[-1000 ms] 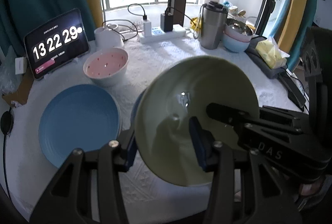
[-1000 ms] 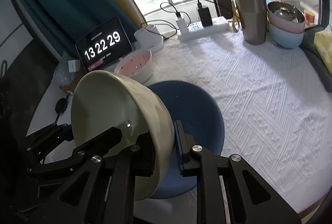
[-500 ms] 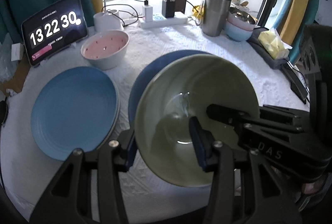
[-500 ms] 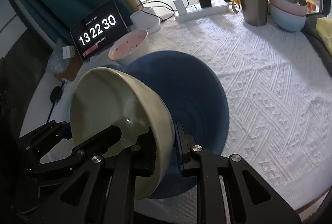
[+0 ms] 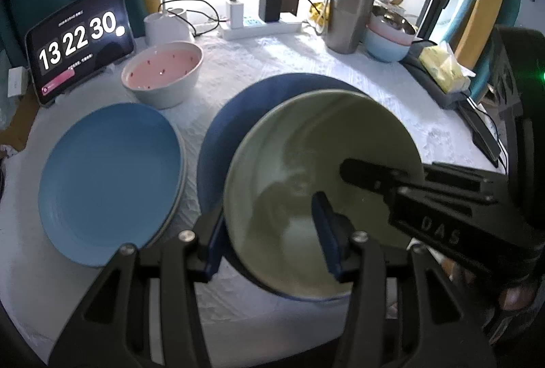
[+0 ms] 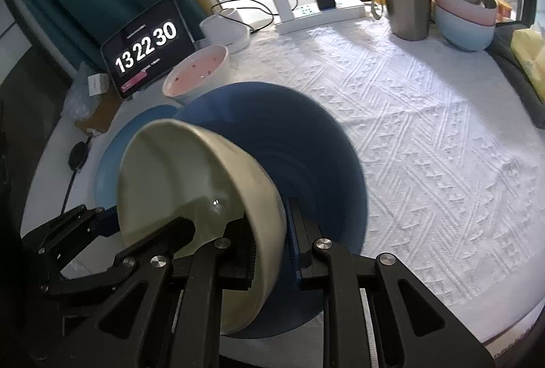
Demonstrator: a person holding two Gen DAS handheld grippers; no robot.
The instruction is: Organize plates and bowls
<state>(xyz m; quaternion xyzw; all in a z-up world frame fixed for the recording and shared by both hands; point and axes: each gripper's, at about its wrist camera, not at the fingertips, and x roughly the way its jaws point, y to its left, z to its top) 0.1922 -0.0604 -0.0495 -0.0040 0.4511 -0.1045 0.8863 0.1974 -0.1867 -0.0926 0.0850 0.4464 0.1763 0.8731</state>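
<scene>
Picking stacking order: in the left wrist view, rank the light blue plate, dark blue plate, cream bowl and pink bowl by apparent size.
1. dark blue plate, partly hidden, and light blue plate: look alike, unranked.
2. cream bowl, nearest the camera, so its size is unsure.
3. pink bowl, farther away.

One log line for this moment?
left gripper: around bowl rim | right gripper: clamps bowl rim | bowl: over dark plate

The cream bowl (image 5: 323, 184) has sunk closer over the dark blue plate (image 5: 245, 116).
</scene>
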